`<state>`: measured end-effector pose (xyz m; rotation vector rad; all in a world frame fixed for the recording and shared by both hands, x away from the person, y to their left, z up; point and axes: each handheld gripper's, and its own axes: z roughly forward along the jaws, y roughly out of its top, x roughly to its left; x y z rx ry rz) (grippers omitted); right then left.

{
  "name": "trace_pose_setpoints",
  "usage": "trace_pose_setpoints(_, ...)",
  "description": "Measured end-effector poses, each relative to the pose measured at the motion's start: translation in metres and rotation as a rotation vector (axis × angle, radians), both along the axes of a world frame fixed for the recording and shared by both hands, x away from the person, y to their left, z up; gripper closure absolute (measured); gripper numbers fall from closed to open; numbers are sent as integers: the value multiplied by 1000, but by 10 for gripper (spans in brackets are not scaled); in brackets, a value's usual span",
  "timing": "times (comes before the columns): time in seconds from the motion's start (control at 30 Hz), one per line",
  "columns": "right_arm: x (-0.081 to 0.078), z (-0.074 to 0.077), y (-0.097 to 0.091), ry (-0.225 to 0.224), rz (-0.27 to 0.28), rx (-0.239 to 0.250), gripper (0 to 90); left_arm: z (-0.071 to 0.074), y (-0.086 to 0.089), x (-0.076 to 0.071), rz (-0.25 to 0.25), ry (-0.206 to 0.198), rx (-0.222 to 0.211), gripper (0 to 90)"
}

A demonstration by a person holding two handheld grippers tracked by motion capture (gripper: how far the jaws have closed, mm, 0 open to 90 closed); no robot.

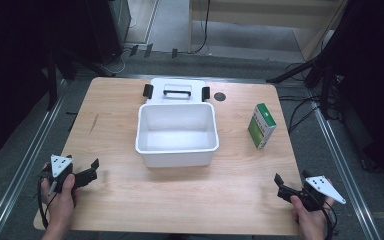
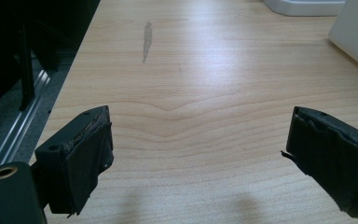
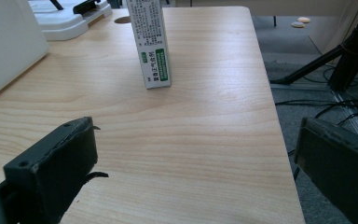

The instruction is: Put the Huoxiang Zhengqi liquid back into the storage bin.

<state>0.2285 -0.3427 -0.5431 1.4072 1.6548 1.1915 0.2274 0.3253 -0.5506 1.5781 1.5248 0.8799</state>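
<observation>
A white plastic bin (image 1: 176, 134) stands open and empty at the table's middle, and its edge shows in the left gripper view (image 2: 357, 35) and the right gripper view (image 3: 7, 44). Its white lid (image 1: 177, 91) with black clips lies flat just behind it. A green and white carton (image 1: 261, 125) stands upright to the bin's right, seen ahead in the right gripper view (image 3: 151, 44). My left gripper (image 1: 94, 170) rests open near the front left corner, its jaws wide apart (image 2: 198, 158). My right gripper (image 1: 279, 186) is open near the front right corner (image 3: 196, 172). Both hold nothing.
The wooden table (image 1: 130, 195) has a round cable hole (image 1: 220, 96) behind the bin. Its right edge (image 3: 279, 140) runs close to my right gripper. Metal rails (image 1: 25, 160), cables and tripod legs (image 1: 310, 70) flank the table on the floor.
</observation>
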Motion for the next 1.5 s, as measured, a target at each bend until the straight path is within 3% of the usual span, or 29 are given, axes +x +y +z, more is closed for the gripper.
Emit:
trace_pose_setpoints(0.3,-1,1,-1,-2,15,11,0,0,0,0,0,-1,4,73)
trace_pose_setpoints(0.5,-3,3,1,-15,37,-11,0,0,0,0,-2,7,4,73)
trace_pose_setpoints(0.9,-2,16,7,-29,53,0,20,0,0,0,1,0,-1,73)
trace_pose_setpoints(1.03,-1,25,13,-45,60,-8,46,0,0,-1,2,-3,-4,73)
trace_pose_setpoints(1.17,-1,38,18,-57,104,21,46,0,1,-1,2,-2,-5,73)
trace_pose_setpoints(1.5,6,61,19,-65,92,25,46,0,1,-1,2,-2,-8,73)
